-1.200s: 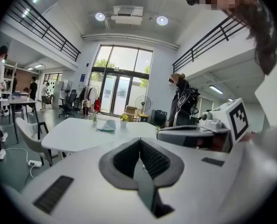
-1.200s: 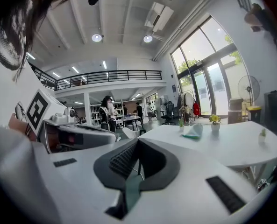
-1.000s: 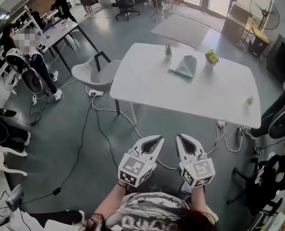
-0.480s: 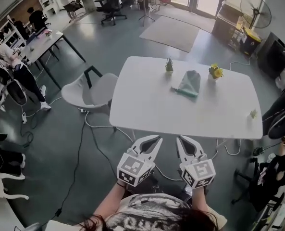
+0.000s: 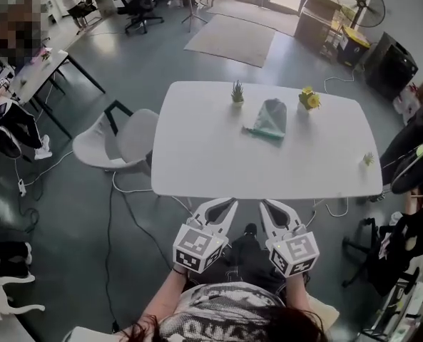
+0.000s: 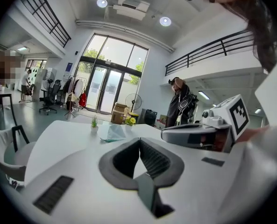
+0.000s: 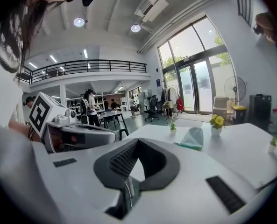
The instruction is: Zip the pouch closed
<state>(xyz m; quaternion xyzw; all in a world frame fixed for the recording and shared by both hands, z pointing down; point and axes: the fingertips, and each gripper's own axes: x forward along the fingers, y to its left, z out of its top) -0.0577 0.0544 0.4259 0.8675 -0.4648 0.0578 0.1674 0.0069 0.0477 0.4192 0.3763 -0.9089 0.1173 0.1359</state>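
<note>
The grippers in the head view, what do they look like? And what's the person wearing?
The left gripper and right gripper are white and pointed like beaks, with dark ribbed pads inside. Each carries a white cube with black square markers. The person wears a black-and-white patterned top.

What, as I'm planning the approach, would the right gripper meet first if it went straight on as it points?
The right gripper would probably meet the white table near its front edge, short of the pouch; depth is unclear.
</note>
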